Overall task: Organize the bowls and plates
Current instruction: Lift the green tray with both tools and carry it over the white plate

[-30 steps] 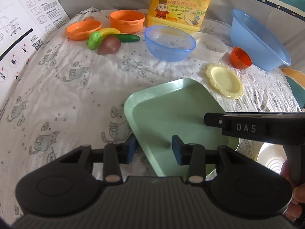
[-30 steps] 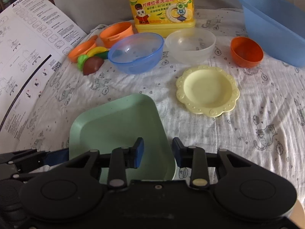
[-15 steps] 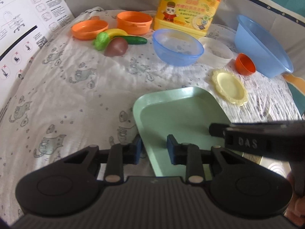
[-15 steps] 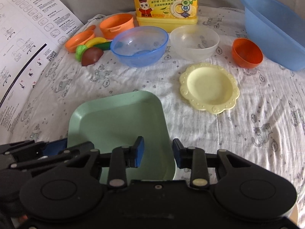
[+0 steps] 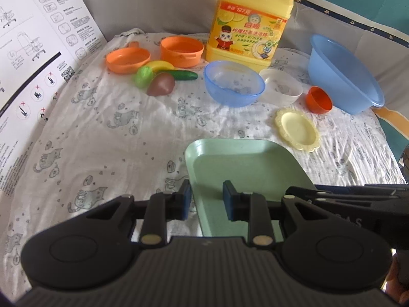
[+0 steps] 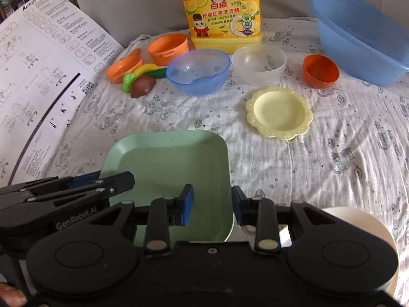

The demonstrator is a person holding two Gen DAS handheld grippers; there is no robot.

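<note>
A green square plate point(image 5: 245, 176) point(image 6: 168, 163) lies on the cloth in front of both grippers. My left gripper point(image 5: 206, 199) is open, its fingers astride the plate's left rim. My right gripper point(image 6: 211, 206) is open astride the plate's right rim. Farther back stand a yellow scalloped plate point(image 6: 280, 111) point(image 5: 297, 129), a blue bowl point(image 6: 198, 71) point(image 5: 234, 83), a clear bowl point(image 6: 258, 64) point(image 5: 281, 85), a small orange bowl point(image 6: 320, 70) point(image 5: 319, 99) and a large blue basin point(image 6: 358, 35) point(image 5: 343, 74).
A yellow detergent jug point(image 6: 223, 10) stands at the back. Two orange dishes point(image 5: 127, 60) point(image 5: 182, 51) and toy vegetables point(image 5: 159, 80) lie at the back left. A printed sheet point(image 6: 38, 81) leans at the left. A white bowl point(image 6: 358, 227) sits near my right gripper.
Both grippers have drawn back and risen slightly, so more of the table shows. The left gripper's fingers have opened a little wider again after narrowing. The plate has not moved.
</note>
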